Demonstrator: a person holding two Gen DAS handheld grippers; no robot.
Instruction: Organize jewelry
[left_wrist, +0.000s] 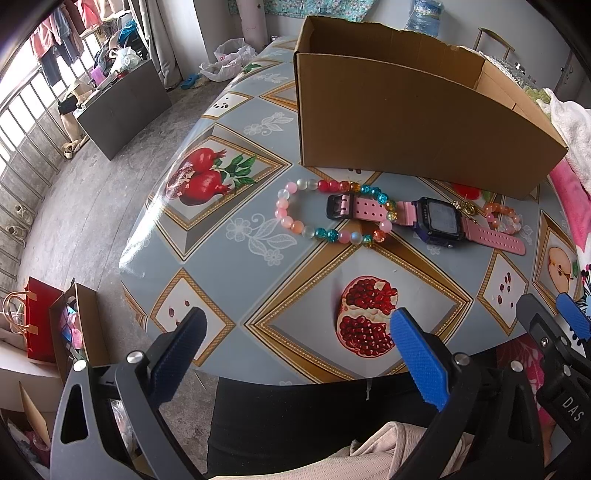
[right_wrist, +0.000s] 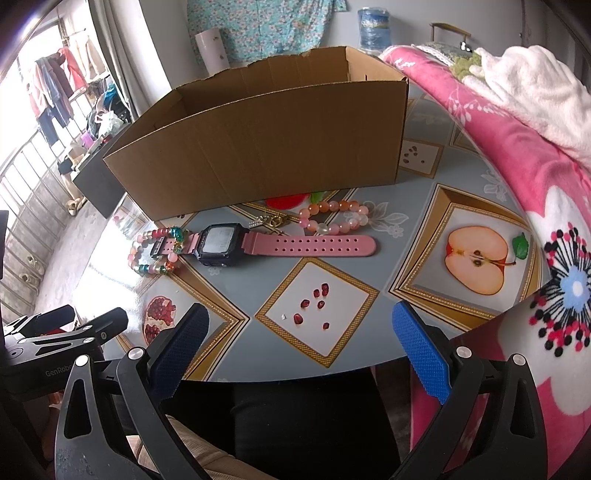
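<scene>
A pink-strapped digital watch (left_wrist: 436, 221) (right_wrist: 221, 243) lies on the table in front of an open cardboard box (left_wrist: 406, 122) (right_wrist: 266, 144). One strap end rests across a multicoloured bead bracelet (left_wrist: 291, 216) (right_wrist: 142, 254). A smaller orange-pink bead bracelet (left_wrist: 506, 218) (right_wrist: 332, 218) and a small gold trinket (left_wrist: 466, 207) (right_wrist: 271, 221) lie beside the watch. My left gripper (left_wrist: 295, 328) hangs open over the table's near edge, nothing between its fingers. My right gripper (right_wrist: 301, 325) is open too, near the edge, well short of the jewelry.
The round table (right_wrist: 424, 236) has a fruit-print cover. A pink floral blanket (right_wrist: 517, 155) and white towel (right_wrist: 532, 85) crowd its right side. A person's dark-clad lap (left_wrist: 303, 417) sits under both grippers. Bags (left_wrist: 55, 325) and a dark cabinet (left_wrist: 122, 110) stand on the floor left.
</scene>
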